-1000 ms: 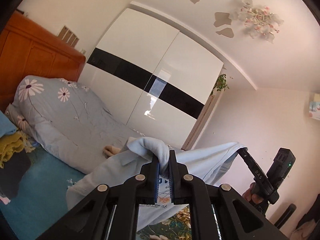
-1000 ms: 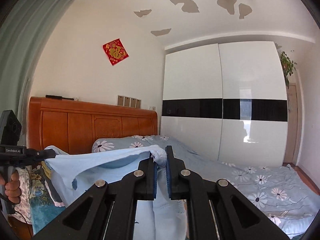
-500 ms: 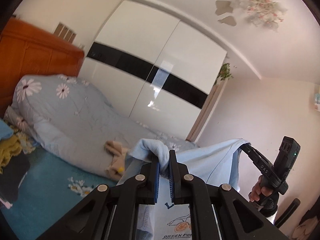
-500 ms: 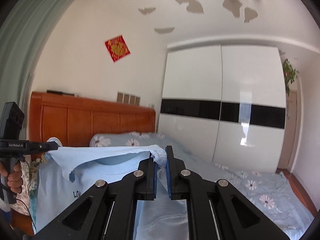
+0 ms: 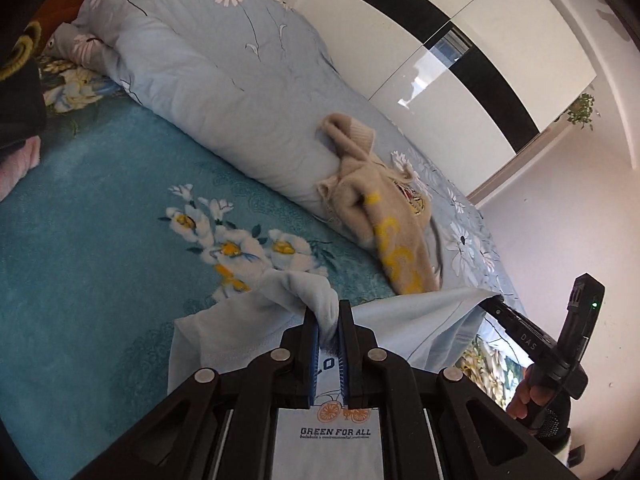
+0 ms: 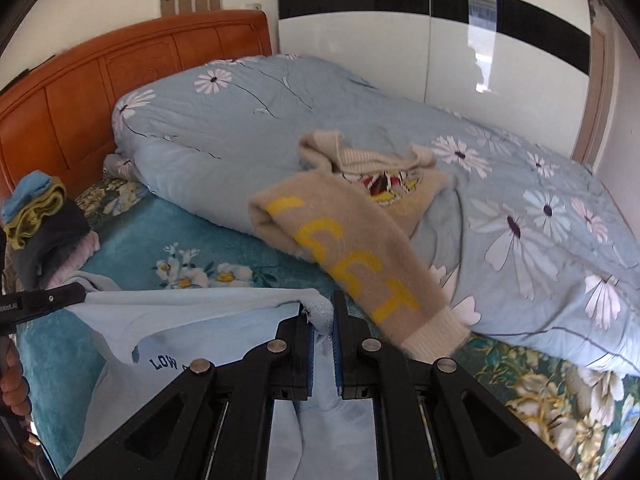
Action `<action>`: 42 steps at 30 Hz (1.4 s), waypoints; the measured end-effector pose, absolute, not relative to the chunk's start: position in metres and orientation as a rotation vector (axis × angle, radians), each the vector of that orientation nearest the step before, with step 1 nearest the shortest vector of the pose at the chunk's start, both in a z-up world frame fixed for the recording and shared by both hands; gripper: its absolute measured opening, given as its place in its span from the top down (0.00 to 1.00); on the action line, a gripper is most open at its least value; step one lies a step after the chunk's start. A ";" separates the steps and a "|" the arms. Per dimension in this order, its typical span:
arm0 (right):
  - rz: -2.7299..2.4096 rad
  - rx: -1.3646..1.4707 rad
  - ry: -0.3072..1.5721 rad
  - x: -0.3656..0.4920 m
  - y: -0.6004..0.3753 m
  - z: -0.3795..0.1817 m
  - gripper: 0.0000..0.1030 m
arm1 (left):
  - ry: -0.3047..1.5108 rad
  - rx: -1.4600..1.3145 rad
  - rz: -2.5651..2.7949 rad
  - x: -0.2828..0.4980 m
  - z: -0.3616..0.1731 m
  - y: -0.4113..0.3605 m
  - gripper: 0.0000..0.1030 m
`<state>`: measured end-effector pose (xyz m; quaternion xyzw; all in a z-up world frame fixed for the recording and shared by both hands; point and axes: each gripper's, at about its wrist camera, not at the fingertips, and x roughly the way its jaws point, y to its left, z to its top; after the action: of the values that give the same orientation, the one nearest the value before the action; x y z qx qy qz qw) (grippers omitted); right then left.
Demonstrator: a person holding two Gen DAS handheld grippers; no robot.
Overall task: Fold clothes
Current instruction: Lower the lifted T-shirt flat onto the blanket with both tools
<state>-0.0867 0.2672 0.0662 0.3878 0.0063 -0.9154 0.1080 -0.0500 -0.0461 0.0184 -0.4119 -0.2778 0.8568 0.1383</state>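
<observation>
left gripper (image 5: pixel 329 322) and right gripper (image 6: pixel 321 318), each clamped on a bunched corner of one light blue t-shirt (image 5: pixel 404 316); both pairs of jaws stand nearly closed with cloth pinched between the pads. the shirt's top edge spans taut between the two pinch points, its printed front hanging toward 6 o'clock in both wrist views, low over the teal flowered sheet (image 5: pixel 92 248). judged light, soft and limp: it will sag and crease wherever unsupported, is not fragile, and thin knit may creep out of a shallow pinch. best hold is at the shoulder seams or hem corners, where doubled fabric gives the pads bulk. at 1 o'clock lies a beige sweater (image 6: pixel 360 240), draped on the rolled blue daisy quilt (image 6: pixel 240 120); at 9 o'clock in the right view, a stack of clothes (image 6: pixel 40 216).
</observation>
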 end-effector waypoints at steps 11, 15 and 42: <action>-2.643 1.404 -0.178 -0.138 0.277 -0.013 0.93 | -0.858 -1.337 2.394 -0.089 -0.029 -0.038 0.87; -2.633 1.467 -0.172 -0.143 0.278 -0.030 0.93 | -0.929 -1.319 2.303 -0.079 -0.027 -0.048 0.74; -2.637 1.337 -0.349 0.071 0.351 -0.003 0.54 | -1.020 -1.475 2.301 0.018 -0.102 -0.120 0.97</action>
<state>0.0712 0.3505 -0.0029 0.4474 -0.1169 -0.8829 0.0821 0.0176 -0.1199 -0.1020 -0.5024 -0.3475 0.7838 0.1116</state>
